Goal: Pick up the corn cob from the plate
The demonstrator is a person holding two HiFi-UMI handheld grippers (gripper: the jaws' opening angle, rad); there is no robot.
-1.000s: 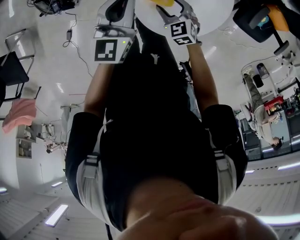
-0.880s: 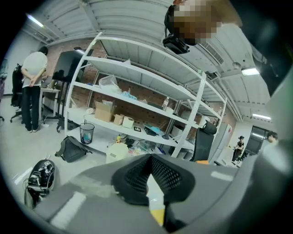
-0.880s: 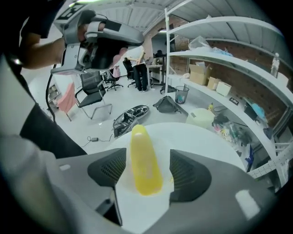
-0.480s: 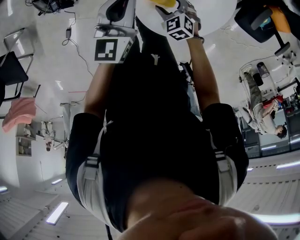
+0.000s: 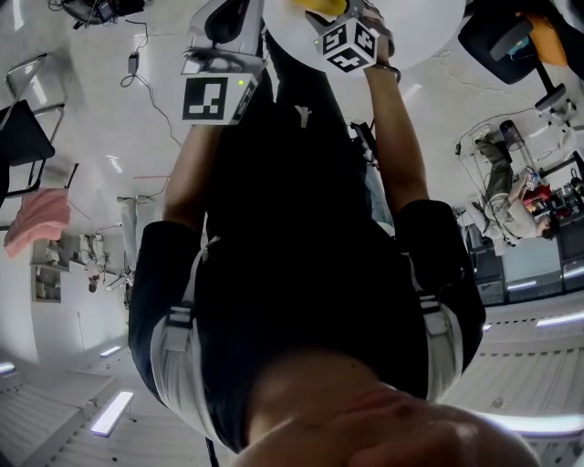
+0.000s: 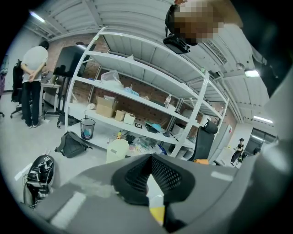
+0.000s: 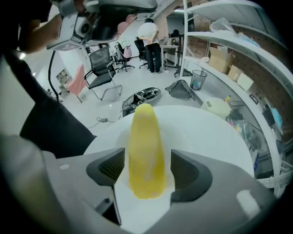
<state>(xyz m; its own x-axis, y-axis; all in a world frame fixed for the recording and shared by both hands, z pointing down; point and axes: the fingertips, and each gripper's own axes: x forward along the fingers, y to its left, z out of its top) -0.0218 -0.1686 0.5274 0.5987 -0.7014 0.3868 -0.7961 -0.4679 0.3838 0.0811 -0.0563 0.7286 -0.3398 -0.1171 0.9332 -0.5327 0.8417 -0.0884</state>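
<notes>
Three views: one from the head, one riding each gripper.
From the head: looks steeply down along the wearer's dark torso to the floor, catching the plate and corn cob only at the very top edge. From the right gripper: tilts sharply down, close over that same plate and cob, with the shelving along its right side. From the left gripper: faces roughly level across the room toward that shelving, own jaws filling the lower frame.
</notes>
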